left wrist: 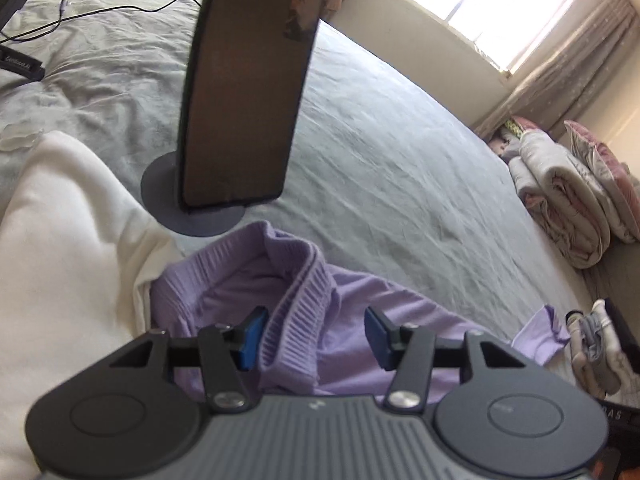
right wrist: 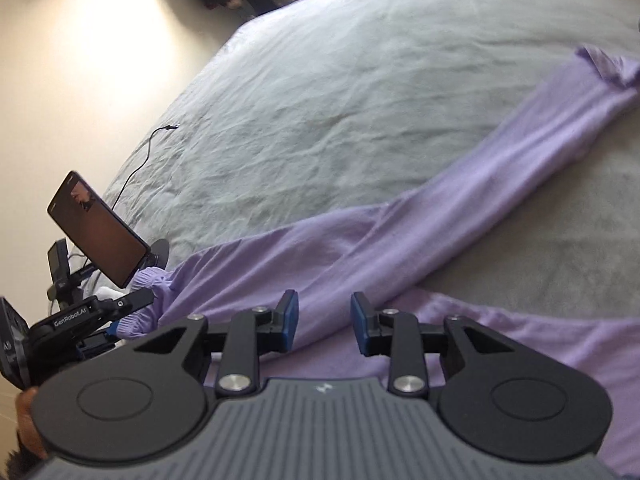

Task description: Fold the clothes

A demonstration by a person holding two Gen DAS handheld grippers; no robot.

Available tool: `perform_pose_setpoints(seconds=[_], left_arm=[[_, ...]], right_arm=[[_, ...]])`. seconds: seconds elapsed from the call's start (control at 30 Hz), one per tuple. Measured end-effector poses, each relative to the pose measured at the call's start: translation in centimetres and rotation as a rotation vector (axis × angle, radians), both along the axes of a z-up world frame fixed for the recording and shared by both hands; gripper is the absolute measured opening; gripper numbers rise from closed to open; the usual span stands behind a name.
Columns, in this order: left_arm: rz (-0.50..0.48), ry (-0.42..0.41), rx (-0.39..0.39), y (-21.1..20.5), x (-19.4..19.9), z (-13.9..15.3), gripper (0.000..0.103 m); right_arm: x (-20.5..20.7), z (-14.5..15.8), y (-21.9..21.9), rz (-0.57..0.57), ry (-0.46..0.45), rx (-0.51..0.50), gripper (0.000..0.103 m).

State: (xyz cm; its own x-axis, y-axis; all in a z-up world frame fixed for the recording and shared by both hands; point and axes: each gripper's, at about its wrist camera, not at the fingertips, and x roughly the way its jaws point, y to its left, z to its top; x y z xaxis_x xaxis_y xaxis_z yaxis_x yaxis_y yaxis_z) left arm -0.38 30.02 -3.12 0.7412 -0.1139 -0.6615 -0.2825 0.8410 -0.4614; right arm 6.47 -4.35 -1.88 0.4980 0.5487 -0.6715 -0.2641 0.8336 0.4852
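From the left wrist camera, the left gripper [left wrist: 316, 336] hangs with its jaws spread wide, holding nothing, directly over the ribbed waistband [left wrist: 298, 300] of a pair of lilac trousers [left wrist: 360, 320]. The waistband is bunched and rolled up between the blue pads [left wrist: 250, 338], so it looks best to bring one pad in under the ribbed edge and pinch both layers together at the outer corner, not the middle of the roll. A white garment [left wrist: 68, 240] lies just beside the trousers on the left and could get caught in the pinch. A phone on a round stand [left wrist: 240, 92] rises close ahead on the grey bedsheet [left wrist: 400, 140], so any lift should stay low and pull toward the person to avoid knocking it. Folded quilts [left wrist: 568, 200] sit well apart at the far right.

From the right wrist camera, the right gripper [right wrist: 324, 322] is also open and empty, poised over the trousers [right wrist: 320, 256] near where the two legs part. One trouser leg [right wrist: 500, 168] stretches out long and diagonal across the bedsheet [right wrist: 360, 80] to its cuff [right wrist: 608, 68]; the other runs off the lower right. The left gripper [right wrist: 92, 312] shows at the left edge by the waistband [right wrist: 148, 280]. A good grasp here seems to be on the waistband's other corner, so both hands can tension the fabric evenly and lay one leg over the other.
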Motion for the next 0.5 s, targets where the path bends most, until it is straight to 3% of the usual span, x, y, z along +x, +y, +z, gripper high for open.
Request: perform_pose_setpoints(seconds=[0.2, 0.47, 0.5], left_arm=[[0.002, -0.016, 0.005, 0.8, 0.4, -0.1, 0.053], [-0.029, -0.001, -0.065, 2.1, 0.6, -1.1, 0.053], [-0.029, 0.008, -0.071, 2.1, 0.7, -1.4, 0.053]], right_arm=[[0.1, 0.3, 1.9, -0.004, -0.075, -0.051, 0.033], [1.7, -1.4, 5.9, -0.073, -0.052, -0.266, 0.033], [1.8, -1.6, 6.3, -0.089, -0.052, -0.304, 0.022]])
